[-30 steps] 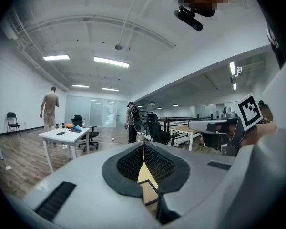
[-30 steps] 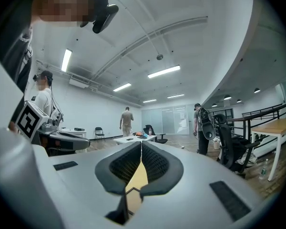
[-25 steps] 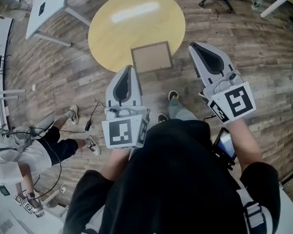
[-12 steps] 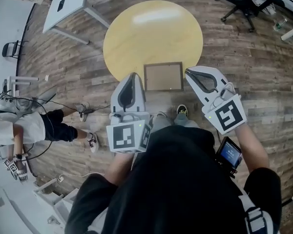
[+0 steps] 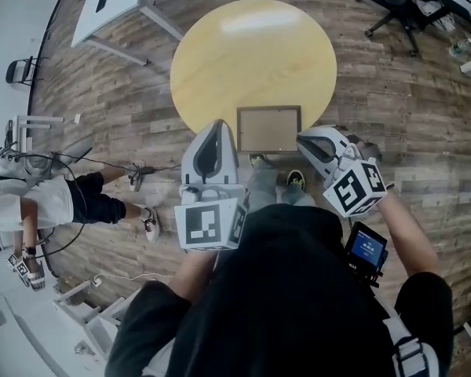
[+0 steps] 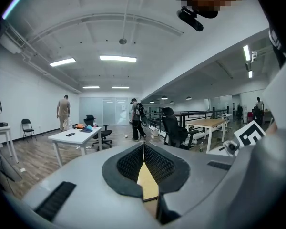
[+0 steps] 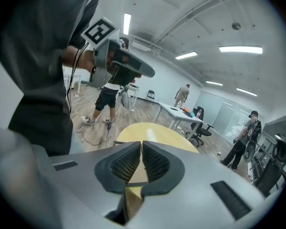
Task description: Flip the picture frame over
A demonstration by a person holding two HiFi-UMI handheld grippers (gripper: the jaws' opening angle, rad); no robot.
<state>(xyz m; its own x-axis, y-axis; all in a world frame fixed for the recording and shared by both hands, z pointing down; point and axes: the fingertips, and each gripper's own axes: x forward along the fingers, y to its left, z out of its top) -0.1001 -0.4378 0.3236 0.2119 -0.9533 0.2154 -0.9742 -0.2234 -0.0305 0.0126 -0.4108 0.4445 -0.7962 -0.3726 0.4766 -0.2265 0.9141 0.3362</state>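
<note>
Wood-plank floor runs under everything, and I start at my own tools: my left gripper (image 5: 215, 124) has its jaws pressed together on nothing, and my right gripper (image 5: 301, 138) is likewise closed and empty. Between them, from the head view, the picture frame (image 5: 268, 129) lies flat, brown backing up, at the near edge of the round yellow table (image 5: 251, 45). My worry is that closed jaws would only shove the frame, sliding it far across the top or tipping it off the near edge. Lying flat, it gives the pads little to bite.
</note>
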